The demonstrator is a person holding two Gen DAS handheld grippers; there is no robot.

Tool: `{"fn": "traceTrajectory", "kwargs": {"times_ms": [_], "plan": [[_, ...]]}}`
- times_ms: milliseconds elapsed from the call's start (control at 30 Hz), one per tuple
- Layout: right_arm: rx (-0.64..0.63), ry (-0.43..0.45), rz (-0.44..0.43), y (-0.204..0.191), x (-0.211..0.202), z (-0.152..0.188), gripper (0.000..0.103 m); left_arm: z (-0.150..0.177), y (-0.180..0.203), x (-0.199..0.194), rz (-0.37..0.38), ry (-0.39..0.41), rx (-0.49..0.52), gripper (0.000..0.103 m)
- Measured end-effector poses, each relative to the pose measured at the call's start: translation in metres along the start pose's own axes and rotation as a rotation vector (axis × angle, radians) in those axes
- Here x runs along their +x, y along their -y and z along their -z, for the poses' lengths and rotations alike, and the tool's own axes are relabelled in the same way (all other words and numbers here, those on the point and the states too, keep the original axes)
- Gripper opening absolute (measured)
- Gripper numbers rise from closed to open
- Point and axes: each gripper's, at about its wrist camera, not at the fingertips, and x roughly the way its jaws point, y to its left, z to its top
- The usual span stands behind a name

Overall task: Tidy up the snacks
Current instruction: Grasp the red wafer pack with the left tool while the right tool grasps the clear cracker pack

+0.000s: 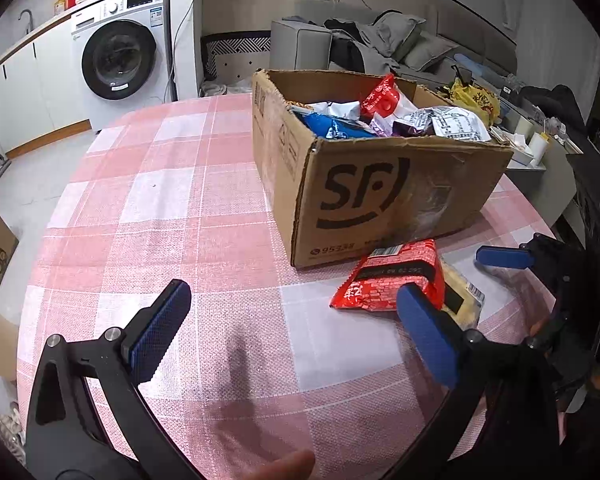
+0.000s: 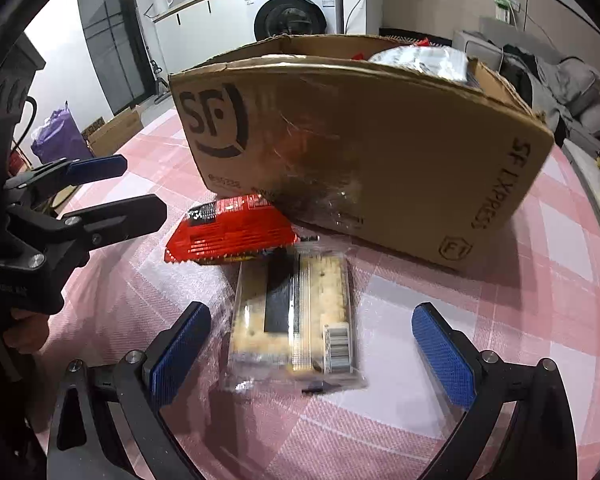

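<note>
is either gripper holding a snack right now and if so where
No. Both are open and empty: the right hand-held gripper straddles the clear cracker pack without touching; the left hand-held gripper holds nothing.
</note>
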Motion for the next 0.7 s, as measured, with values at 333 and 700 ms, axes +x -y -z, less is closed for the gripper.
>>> {"fn": "traceTrajectory", "kwargs": {"times_ms": [333, 700], "plan": [[0.057, -0.044, 0.054, 0.02, 0.014, 0.001, 0.102, 0.003, 0.001, 0.006, -0.005, -0.008, 0.008, 0.103], [0.036, -0.028, 0.064, 0.021, 0.017, 0.0, 0.102, 0.007, 0.003, 0.017, 0.013, -0.031, 0.023, 0.103]]}}
